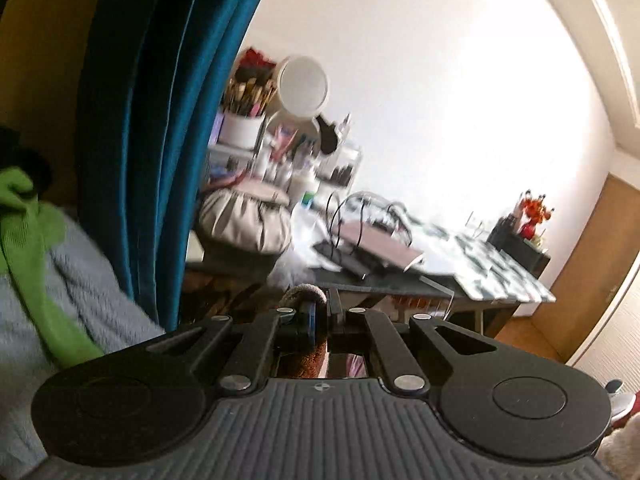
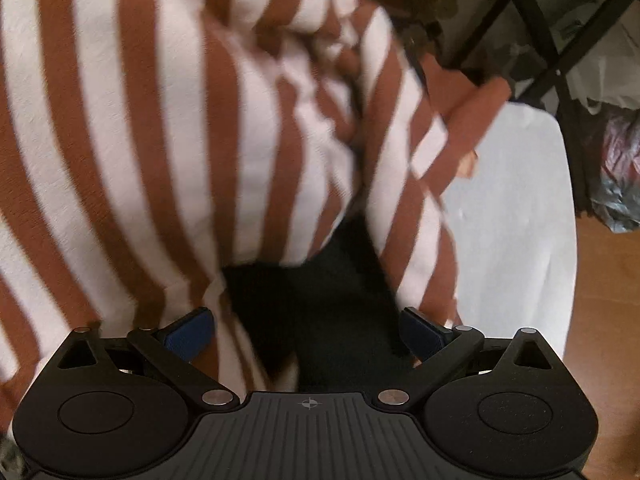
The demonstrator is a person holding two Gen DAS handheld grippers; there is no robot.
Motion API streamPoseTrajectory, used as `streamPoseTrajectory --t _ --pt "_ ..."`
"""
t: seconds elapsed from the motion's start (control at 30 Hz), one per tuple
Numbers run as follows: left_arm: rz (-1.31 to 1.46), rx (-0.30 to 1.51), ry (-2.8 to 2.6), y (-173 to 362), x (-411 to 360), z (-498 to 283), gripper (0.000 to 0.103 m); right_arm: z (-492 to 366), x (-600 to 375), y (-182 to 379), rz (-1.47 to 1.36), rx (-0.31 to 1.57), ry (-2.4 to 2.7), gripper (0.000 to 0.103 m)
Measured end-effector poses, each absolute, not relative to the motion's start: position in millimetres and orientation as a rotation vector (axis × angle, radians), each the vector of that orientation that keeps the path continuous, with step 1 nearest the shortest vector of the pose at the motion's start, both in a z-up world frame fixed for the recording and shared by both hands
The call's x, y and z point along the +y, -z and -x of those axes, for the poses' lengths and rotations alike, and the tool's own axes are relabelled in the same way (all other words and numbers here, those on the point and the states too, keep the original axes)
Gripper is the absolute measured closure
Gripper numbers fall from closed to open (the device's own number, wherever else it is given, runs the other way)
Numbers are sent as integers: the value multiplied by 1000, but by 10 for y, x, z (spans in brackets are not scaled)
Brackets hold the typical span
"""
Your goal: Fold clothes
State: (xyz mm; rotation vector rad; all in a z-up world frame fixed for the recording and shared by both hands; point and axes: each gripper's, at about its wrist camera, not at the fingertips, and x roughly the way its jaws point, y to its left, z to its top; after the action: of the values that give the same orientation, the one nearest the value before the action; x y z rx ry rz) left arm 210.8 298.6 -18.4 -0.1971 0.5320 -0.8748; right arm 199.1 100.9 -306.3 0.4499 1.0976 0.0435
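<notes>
A brown-and-white striped garment [image 2: 160,120] fills most of the right wrist view, bunched and hanging over a white surface [image 2: 512,200]. Beneath it lies a black cloth [image 2: 320,300], right in front of my right gripper [image 2: 308,332], which is open with its blue pads [image 2: 188,332] spread wide and nothing clamped. In the left wrist view my left gripper [image 1: 320,312] is raised toward the room. It is shut on a fold of brown fabric [image 1: 302,292] that looks like part of the striped garment.
A green garment [image 1: 28,224] lies on a grey-blue knitted blanket [image 1: 80,292] at the left. A teal curtain [image 1: 160,120] hangs beside a cluttered desk [image 1: 400,252]. Black furniture legs [image 2: 532,40], bags [image 2: 620,176] and wooden floor [image 2: 600,320] lie at the right.
</notes>
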Motion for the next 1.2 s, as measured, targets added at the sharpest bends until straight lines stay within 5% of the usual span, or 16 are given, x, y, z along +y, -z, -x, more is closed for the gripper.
streamPoseTrajectory --t 0.8,0.87,0.93,1.03,1.2 --pt "240 301 956 -697 3317 -1903 98 -2492 1583 2454 -189 850 -246 5" --pt "244 276 962 -788 3375 -1864 98 -2572 1649 2351 -176 810 -262 14" --pt "252 244 955 -878 3453 -1827 98 -2658 1656 2227 -196 784 -305 60" --pt "254 192 909 -979 3603 -1792 98 -2764 1525 2017 -270 741 -319 99" --pt "315 132 727 -1028 3991 -1848 98 -2815 1094 1487 -432 559 -277 102"
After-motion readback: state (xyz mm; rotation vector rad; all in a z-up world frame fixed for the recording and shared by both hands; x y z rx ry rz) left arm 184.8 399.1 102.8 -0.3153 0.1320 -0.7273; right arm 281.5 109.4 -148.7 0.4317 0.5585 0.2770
